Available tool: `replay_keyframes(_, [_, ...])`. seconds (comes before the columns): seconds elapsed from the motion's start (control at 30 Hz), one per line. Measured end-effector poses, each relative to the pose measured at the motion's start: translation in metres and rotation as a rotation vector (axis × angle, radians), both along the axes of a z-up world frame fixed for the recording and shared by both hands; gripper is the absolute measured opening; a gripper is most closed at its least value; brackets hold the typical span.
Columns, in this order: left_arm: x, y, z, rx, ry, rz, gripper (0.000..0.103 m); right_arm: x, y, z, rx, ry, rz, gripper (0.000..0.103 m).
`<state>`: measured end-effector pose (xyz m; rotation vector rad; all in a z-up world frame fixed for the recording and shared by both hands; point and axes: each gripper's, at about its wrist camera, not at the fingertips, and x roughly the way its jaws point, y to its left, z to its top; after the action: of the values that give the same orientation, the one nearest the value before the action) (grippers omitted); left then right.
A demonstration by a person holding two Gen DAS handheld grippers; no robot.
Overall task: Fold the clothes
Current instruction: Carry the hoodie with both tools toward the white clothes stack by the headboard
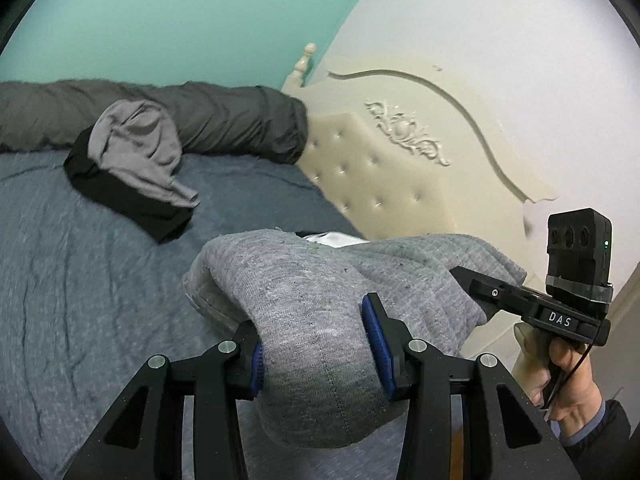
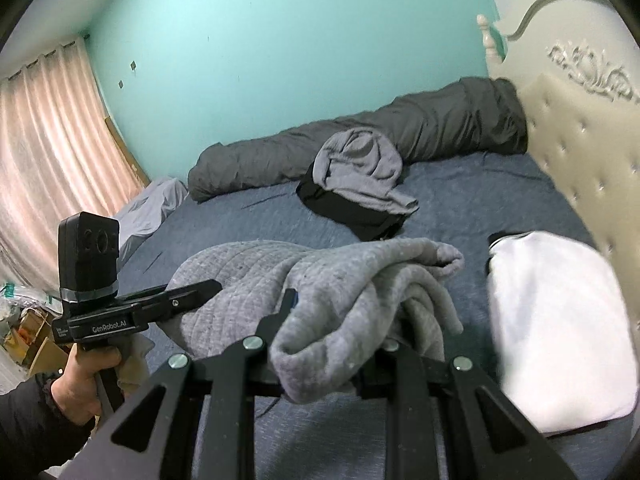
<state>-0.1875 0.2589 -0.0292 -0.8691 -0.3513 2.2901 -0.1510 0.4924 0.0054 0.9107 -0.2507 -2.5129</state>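
A grey knitted garment (image 1: 304, 280) hangs bunched above the blue bed sheet (image 1: 80, 280), held at two places. My left gripper (image 1: 318, 356) is shut on a thick fold of it, with the blue pads (image 1: 378, 340) pressing on both sides. In the right wrist view the same garment (image 2: 340, 280) drapes over my right gripper (image 2: 340, 320), which is shut on it. One of that gripper's fingers (image 2: 288, 300) shows and the other is hidden under cloth. Each gripper also appears in the other's view, its tip in the garment: the right gripper (image 1: 468, 280), the left gripper (image 2: 200, 292).
A white folded item (image 2: 556, 332) lies on the bed by the cream tufted headboard (image 2: 580, 152). A loose grey-and-black clothes pile (image 2: 360, 184) sits mid-bed in front of a rolled dark grey duvet (image 2: 420, 128). Curtains (image 2: 48, 140) and clutter stand beyond the bed's left edge.
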Motion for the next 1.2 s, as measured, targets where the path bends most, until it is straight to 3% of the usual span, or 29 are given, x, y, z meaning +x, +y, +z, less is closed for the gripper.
replay_keyframes(0.33, [-0.023, 0.07, 0.053, -0.005, 0.045, -0.015, 0.046, -0.014, 0.063, 0.048, -0.022, 0.047, -0.018, 0.022])
replay_keyframes(0.53, [-0.053, 0.115, 0.043, 0.002, 0.032, -0.027, 0.046, -0.033, 0.11, 0.05, -0.031, 0.059, -0.04, 0.022])
replay_keyframes(0.87, [-0.117, 0.184, 0.034, -0.001, 0.032, -0.03, 0.046, -0.09, 0.161, 0.035, 0.061, 0.053, -0.075, 0.022])
replay_keyframes(1.1, [-0.153, 0.225, 0.059, 0.054, 0.13, -0.037, 0.046, -0.123, 0.2, 0.066, 0.102, 0.113, -0.117, 0.022])
replay_keyframes(1.2, [-0.156, 0.247, 0.039, 0.054, 0.154, -0.022, 0.046, -0.127, 0.213, 0.067, 0.145, 0.149, -0.15, 0.022])
